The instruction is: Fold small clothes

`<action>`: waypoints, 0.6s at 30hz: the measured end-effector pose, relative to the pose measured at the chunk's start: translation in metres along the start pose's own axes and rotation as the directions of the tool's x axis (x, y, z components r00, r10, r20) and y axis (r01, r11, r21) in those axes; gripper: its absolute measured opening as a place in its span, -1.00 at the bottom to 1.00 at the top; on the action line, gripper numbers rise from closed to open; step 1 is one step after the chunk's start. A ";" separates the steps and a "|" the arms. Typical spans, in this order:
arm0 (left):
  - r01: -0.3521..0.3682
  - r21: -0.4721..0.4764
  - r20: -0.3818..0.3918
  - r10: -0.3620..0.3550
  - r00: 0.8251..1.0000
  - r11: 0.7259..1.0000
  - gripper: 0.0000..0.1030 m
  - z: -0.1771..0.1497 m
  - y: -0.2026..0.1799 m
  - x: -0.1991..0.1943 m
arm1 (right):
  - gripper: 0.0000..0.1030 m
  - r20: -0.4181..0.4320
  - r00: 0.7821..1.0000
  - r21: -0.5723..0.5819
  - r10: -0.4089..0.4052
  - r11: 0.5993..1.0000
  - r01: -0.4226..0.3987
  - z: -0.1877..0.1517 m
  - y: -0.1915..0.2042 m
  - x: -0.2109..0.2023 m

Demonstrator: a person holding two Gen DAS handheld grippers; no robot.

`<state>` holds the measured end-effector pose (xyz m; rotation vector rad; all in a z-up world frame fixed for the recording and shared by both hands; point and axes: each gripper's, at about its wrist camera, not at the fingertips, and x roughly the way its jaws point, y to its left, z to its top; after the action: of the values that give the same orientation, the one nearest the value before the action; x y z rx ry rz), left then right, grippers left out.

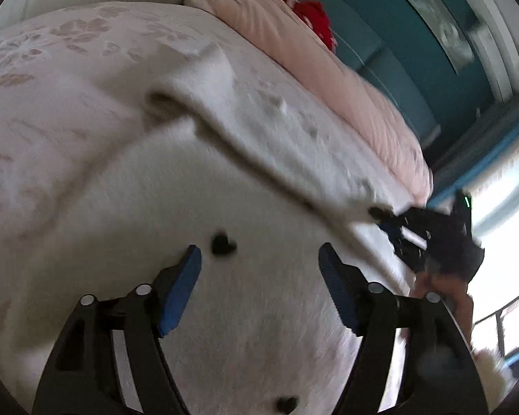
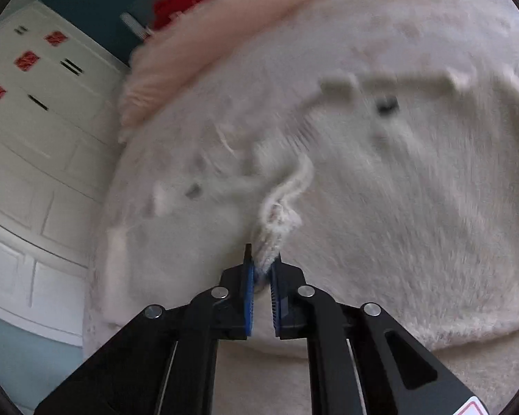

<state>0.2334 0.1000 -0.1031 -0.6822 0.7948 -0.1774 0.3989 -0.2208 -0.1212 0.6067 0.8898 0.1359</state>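
1. Bed (image 1: 69, 110), floral cover: filling the left wrist view from 7 to 1 o'clock, its far edge running diagonally toward 4 o'clock. In the right wrist view its near edge is curving along 5 to 7 o'clock, with pale carpet (image 2: 259, 380) showing below it.

2. White fluffy garment (image 1: 225, 311): lying spread on the bed, covering the lower centre of the left view. One folded edge is running from 10 o'clock down to 3 o'clock. Small dark heart marks (image 1: 223, 243) are dotting it. In the right view it is taking up the centre and the 3 o'clock side, blurred.

3. Pink blanket (image 1: 328, 69): lying along the bed's far side, 12 to 3 o'clock in the left view.

4. White cabinet doors (image 2: 34, 155): standing beyond the bed's side at 9 o'clock in the right view, with open floor beneath them.

5. Red item (image 1: 315, 20): resting behind the blanket, at 1 o'clock.

6. Left gripper (image 1: 259, 264): hanging over the garment with jaws spread wide, nothing between the blue pads (image 1: 181, 294); whether they are touching the fabric cannot be told.

7. Right gripper (image 2: 263, 271): pinching a ribbed, bunched edge of the garment (image 2: 280, 221), the fabric rising out of the closed tips toward 12 o'clock. In the left view it is appearing at 3 o'clock, on the garment's corner at the bed's edge.
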 end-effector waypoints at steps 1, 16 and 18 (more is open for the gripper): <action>0.026 -0.037 0.007 -0.025 1.000 0.999 0.45 0.011 0.001 0.000 | -0.84 0.022 1.000 -0.027 0.008 1.000 -0.007 0.003 0.008 -0.007; -0.062 -0.390 -0.060 0.042 0.997 0.919 -0.66 0.115 0.025 0.087 | -0.85 0.259 0.966 -0.143 0.015 0.989 0.023 0.064 0.012 -0.122; -0.107 -0.338 -0.097 0.079 0.992 0.935 -0.67 0.103 0.024 0.100 | -0.85 0.236 0.969 -0.083 -0.069 0.992 0.091 0.054 -0.034 -0.116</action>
<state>0.3732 0.1307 -0.1264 -0.9689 0.9467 0.0223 0.3619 -0.3139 -0.0346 0.4877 0.6755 0.0320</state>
